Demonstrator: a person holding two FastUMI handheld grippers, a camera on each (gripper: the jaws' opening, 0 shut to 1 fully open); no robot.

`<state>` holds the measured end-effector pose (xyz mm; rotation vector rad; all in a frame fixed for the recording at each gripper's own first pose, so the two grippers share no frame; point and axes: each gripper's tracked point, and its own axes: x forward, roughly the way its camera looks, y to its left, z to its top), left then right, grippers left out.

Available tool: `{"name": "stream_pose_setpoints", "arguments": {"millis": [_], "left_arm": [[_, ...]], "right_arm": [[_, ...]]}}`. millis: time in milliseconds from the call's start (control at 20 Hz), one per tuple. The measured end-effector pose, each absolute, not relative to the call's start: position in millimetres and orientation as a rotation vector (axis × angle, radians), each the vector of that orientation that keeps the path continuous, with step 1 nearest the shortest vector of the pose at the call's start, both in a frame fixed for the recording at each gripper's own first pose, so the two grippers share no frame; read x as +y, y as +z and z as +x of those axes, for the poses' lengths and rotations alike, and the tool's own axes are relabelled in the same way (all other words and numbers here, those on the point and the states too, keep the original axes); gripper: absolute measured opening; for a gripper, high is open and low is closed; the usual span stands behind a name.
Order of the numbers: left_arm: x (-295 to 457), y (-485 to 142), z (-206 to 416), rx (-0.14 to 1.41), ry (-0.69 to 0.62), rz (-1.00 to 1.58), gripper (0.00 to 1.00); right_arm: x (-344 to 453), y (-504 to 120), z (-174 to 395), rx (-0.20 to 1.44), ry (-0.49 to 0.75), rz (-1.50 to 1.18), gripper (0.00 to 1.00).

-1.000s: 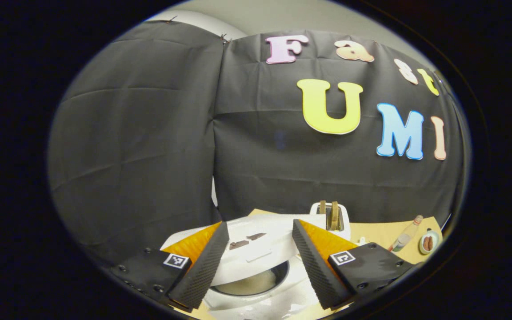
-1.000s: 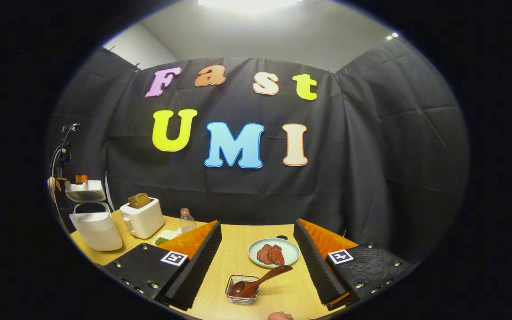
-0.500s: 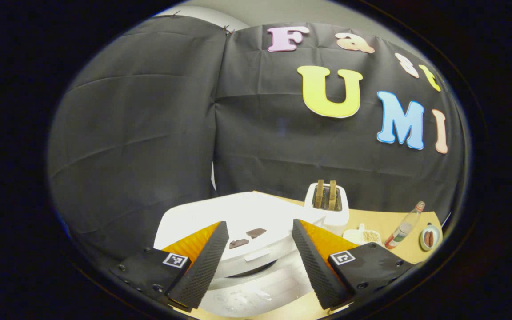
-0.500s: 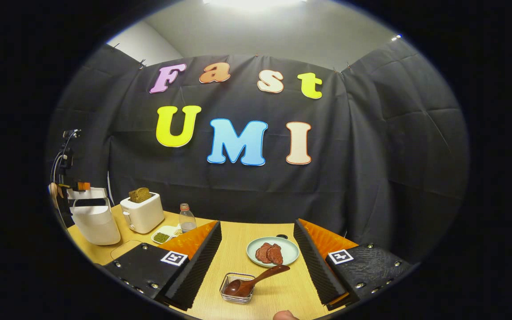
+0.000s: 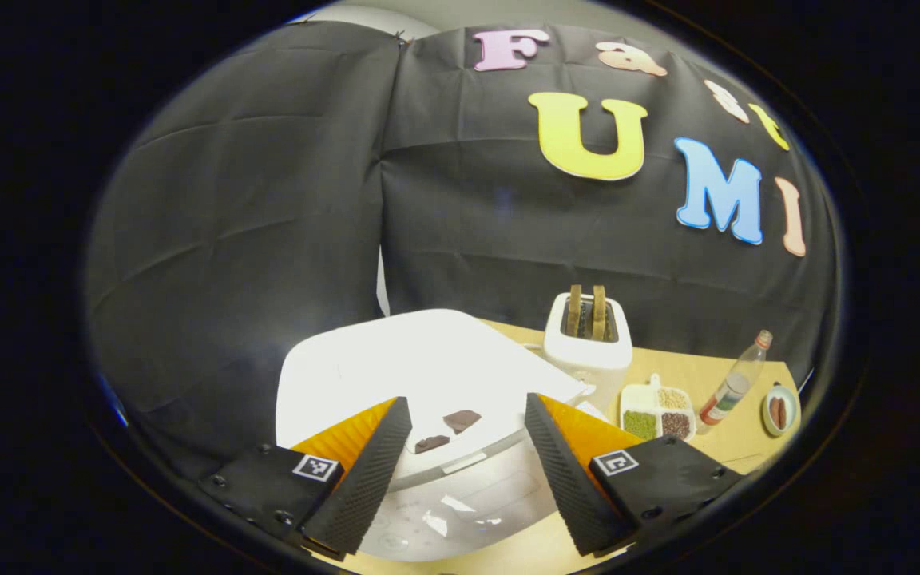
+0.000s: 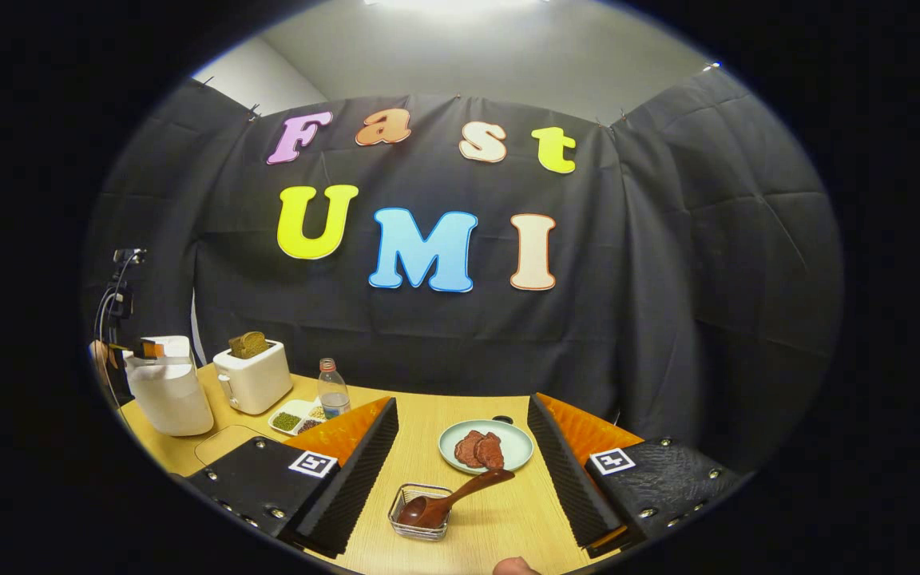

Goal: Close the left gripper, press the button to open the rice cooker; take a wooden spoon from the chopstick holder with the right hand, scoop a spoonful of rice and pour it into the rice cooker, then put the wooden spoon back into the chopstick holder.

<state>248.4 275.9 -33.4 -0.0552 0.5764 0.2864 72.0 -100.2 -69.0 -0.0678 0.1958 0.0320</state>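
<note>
Hovering over the white rice cooker, the left gripper has its 2 fingers spread apart with nothing between them; the cooker's lid is down, and it stands at the bench's left end. The right gripper is likewise spread and empty, poised above the wooden spoon, which lies tilted with its bowl in the wire chopstick holder and its handle leaning out toward a plate of 2 meat slices. Beside the cooker stand a white toaster holding 2 bread slices, a divided dish of grains and a bottle.
</note>
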Motion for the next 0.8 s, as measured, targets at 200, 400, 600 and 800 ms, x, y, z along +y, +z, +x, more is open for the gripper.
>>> {"name": "stream_pose_setpoints", "arguments": {"millis": [200,400,600,800], "left_arm": [[278.1,-41.2,244.0,0.62,0.289,-0.037,0.99],[274.7,-37.4,238.7,0.63,0.295,-0.056,1.0],[282.8,-34.9,244.4,0.604,0.257,0.0,1.0],[273.6,-29.9,252.9,0.553,0.259,-0.059,0.99]], "right_arm": [[-99.3,-70.6,72.0,0.2,0.033,-0.07,0.99],[-93.1,-74.0,70.9,0.206,0.038,-0.064,0.99],[-81.9,-69.8,71.6,0.203,0.056,-0.058,0.99],[-65.2,-48.3,76.8,0.155,0.077,-0.056,0.99]]}}
